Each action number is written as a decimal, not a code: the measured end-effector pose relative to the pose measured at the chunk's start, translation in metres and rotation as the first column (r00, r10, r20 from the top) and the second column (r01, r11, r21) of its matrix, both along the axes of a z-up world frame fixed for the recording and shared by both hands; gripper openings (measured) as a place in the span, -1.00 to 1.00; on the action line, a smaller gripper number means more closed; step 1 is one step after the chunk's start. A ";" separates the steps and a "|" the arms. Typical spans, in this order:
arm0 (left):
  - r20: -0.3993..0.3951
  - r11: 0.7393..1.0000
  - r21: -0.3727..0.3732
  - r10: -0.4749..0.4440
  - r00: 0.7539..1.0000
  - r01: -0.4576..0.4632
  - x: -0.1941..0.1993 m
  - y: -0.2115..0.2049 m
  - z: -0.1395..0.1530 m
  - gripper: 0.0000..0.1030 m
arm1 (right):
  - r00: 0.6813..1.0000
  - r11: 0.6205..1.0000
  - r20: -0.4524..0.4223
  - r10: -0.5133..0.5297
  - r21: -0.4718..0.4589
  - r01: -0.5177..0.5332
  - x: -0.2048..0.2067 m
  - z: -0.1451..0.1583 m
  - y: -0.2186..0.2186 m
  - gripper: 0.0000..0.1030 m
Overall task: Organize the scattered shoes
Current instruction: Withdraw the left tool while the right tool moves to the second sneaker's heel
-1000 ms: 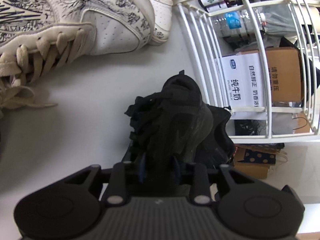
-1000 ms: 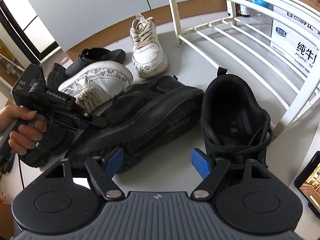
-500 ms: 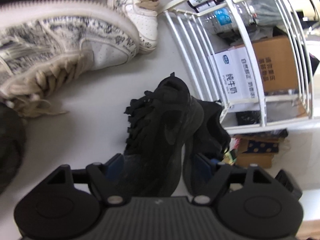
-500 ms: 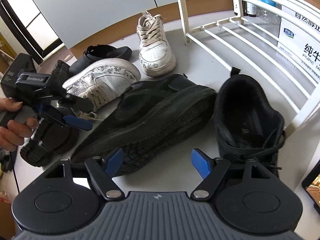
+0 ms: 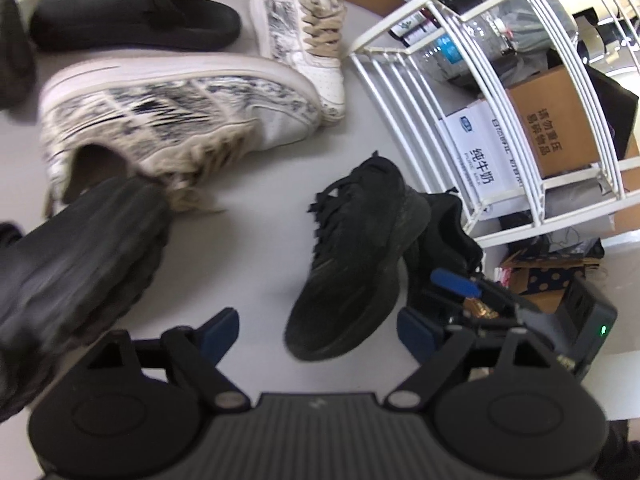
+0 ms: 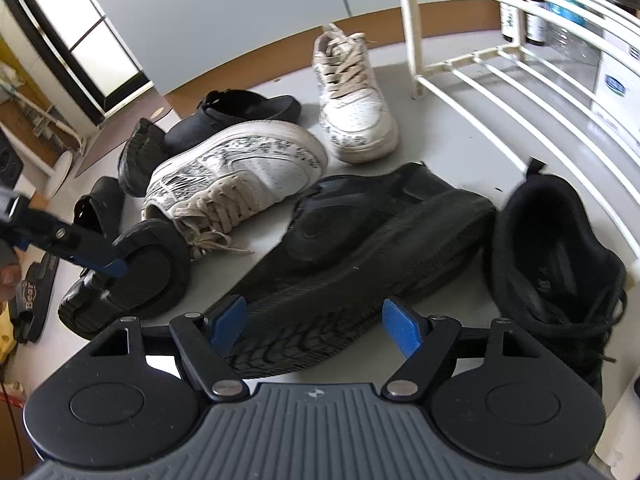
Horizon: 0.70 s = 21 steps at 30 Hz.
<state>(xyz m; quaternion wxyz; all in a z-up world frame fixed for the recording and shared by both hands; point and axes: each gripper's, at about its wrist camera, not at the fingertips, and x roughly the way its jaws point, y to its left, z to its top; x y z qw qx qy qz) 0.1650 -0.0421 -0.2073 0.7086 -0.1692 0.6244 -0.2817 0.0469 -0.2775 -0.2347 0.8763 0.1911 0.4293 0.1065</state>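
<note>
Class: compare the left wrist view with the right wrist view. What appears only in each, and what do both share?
Only the left wrist view shows the brown cardboard box behind the white rack. Only the right wrist view shows the dark-framed window and the left tool, open by a black sandal. Both share the patterned white sneakers and the tipped black sneaker.

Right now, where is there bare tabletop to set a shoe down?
Bare patch between the patterned sneaker, tipped black sneaker and black clog; another before the white rack, right of the upright patterned sneaker. Far left is crowded.
</note>
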 end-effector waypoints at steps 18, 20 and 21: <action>-0.039 0.990 -0.039 0.133 0.990 -0.135 -0.036 0.044 -0.047 0.71 | 0.999 0.997 -0.038 0.013 -0.073 -0.015 0.009 -0.011 0.014 0.54; -0.033 0.991 -0.030 0.132 0.991 -0.133 -0.035 0.042 -0.048 0.71 | 0.999 0.998 -0.039 -0.004 -0.057 0.002 0.010 -0.012 0.010 0.54; -0.029 0.991 -0.024 0.130 0.991 -0.131 -0.035 0.040 -0.048 0.71 | 0.999 0.999 -0.040 -0.012 -0.049 0.010 0.010 -0.012 0.008 0.54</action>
